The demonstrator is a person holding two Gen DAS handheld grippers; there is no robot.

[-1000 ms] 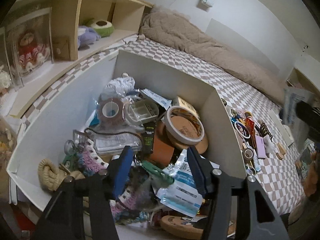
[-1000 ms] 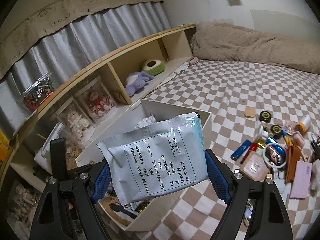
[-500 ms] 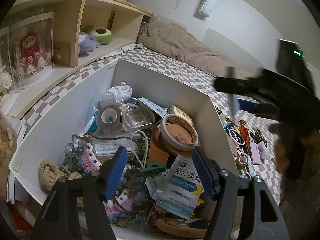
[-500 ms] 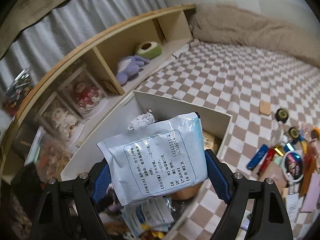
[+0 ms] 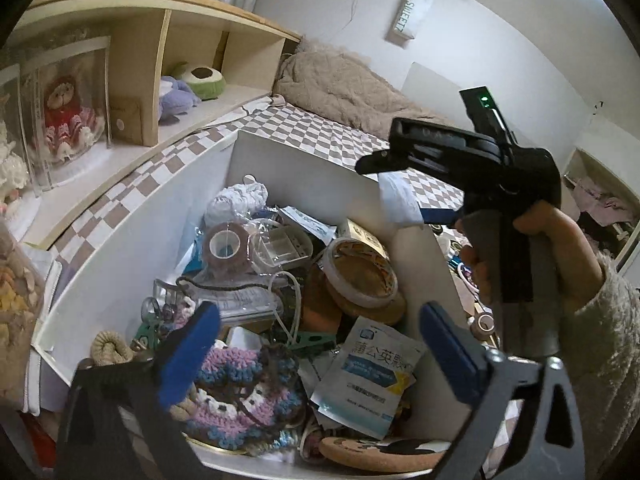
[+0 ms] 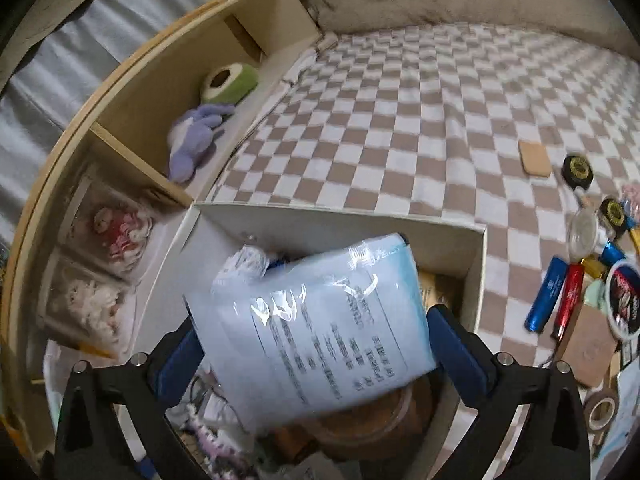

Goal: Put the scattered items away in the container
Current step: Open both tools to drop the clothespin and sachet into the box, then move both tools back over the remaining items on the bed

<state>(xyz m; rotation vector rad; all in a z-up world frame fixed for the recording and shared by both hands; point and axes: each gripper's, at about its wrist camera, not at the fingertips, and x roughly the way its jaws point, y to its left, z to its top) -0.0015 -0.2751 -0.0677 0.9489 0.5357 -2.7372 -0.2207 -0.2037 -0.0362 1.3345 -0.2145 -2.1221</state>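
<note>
- Left black plastic two-finger gripper (image 5: pixel 316 356): triangular arms, blue rectangular finger pads (image 5: pixel 188 354), silver screws.
- Right black plastic two-finger gripper (image 6: pixel 316 354): matching blue pads (image 6: pixel 456 354), silver screws, grey handle, small green indicator light on top.
- Person's hand (image 5: pixel 560 252): fuzzy cream fleece sleeve (image 5: pixel 604 356) at wrist.

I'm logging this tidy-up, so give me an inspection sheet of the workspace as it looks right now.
Surface: checkered bedspread.
Job's things: white container, already heaped; pale blue packet, blurred and tilted, above the container between the right claw's pads.
Clutter: small items scattered on the bedspread beside the container.
Grippers: left claw jaws opening, nothing between them; right claw jaws opening around the packet, contact unclear.
Cables: white cord among the container's contents.
Surroundings: wooden shelf with plush toys; beige blanket.
</note>
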